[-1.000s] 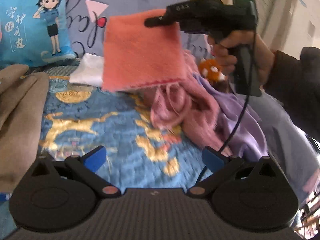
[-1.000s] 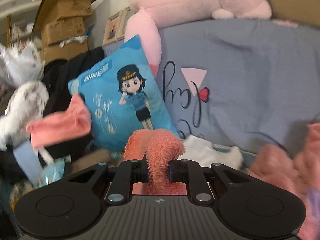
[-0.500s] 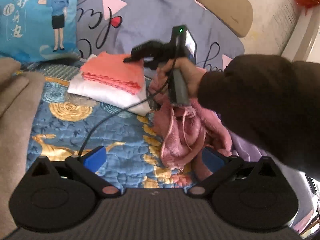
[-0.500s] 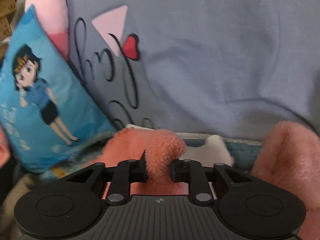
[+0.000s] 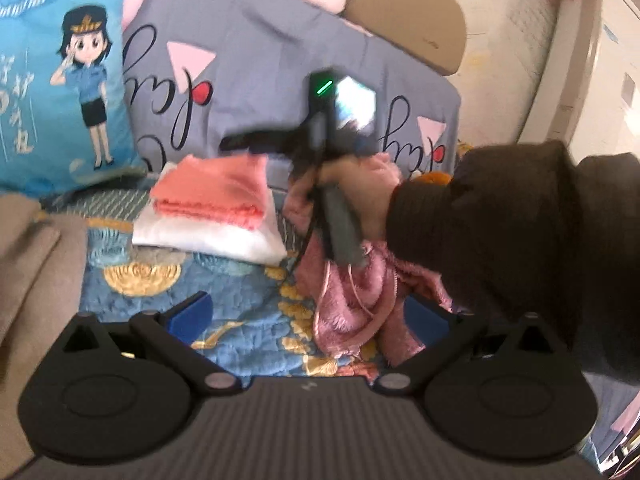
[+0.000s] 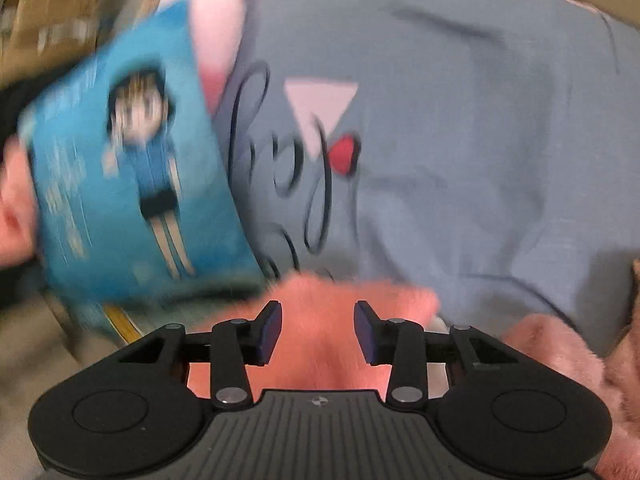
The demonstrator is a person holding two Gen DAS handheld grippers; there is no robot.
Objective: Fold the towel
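The folded salmon-pink terry towel (image 5: 212,188) is seen lying on top of a folded white cloth (image 5: 208,236), which rests on the blue quilted bedspread with gold motifs (image 5: 248,320). Behind this stack, a grey-blue pillow printed with black script, pink triangles and red hearts (image 5: 260,64) is propped, and a bright blue cushion showing a cartoon officer (image 5: 60,80) stands to its left.

The left tongs (image 5: 308,318) are held wide open above the bedspread, with nothing between the blue pads (image 5: 192,314). A crumpled pink fleece garment with drawstrings (image 5: 360,304) lies just ahead of them, to the right of the stack.

The right tongs (image 6: 318,330) are seen parted, just over the salmon-pink towel (image 6: 320,356), which fills the space beneath and between the fingers; the pads (image 6: 270,330) are not pressed on it. In the left wrist view, the right tongs (image 5: 236,144) appear blurred just above the towel's far edge, held by a hand (image 5: 356,192) in a dark sleeve (image 5: 500,232).
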